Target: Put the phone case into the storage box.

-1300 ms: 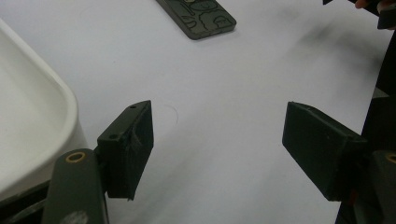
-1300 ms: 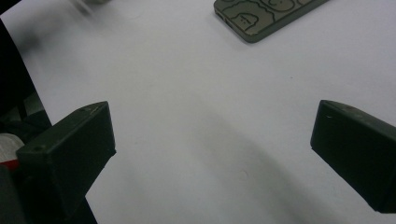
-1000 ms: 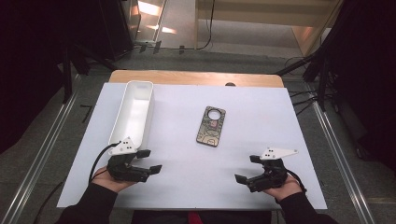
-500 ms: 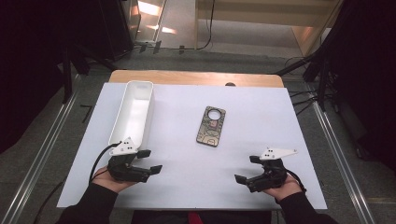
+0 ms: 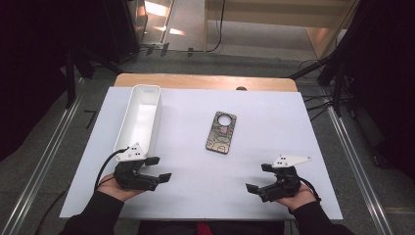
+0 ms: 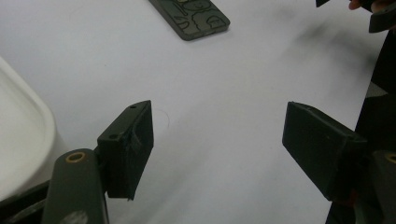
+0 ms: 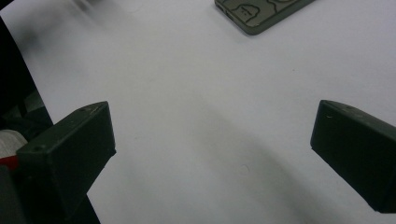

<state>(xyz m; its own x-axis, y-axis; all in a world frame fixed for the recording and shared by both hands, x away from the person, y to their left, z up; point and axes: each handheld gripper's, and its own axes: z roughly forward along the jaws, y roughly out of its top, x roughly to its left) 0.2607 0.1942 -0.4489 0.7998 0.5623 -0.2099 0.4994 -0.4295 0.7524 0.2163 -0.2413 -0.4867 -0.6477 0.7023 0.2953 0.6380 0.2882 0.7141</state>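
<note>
A dark olive phone case (image 5: 221, 132) with a round camera hole and line drawings lies flat in the middle of the white table top. My left gripper (image 5: 161, 168) rests at the near left, open, its jaws pointing right with only bare table between them. My right gripper (image 5: 257, 177) rests at the near right, open too, its jaws pointing left. In the left gripper view the open gripper (image 6: 217, 135) faces the phone case (image 6: 196, 16) far ahead. In the right gripper view the open gripper (image 7: 212, 140) has the phone case (image 7: 259, 11) at the top edge.
A long white tray (image 5: 139, 117) stands along the left side, just beyond my left gripper, and its rounded corner (image 6: 21, 140) sits beside the left jaw. A wooden table edge (image 5: 205, 81) runs along the back. Metal rails flank the table on the floor.
</note>
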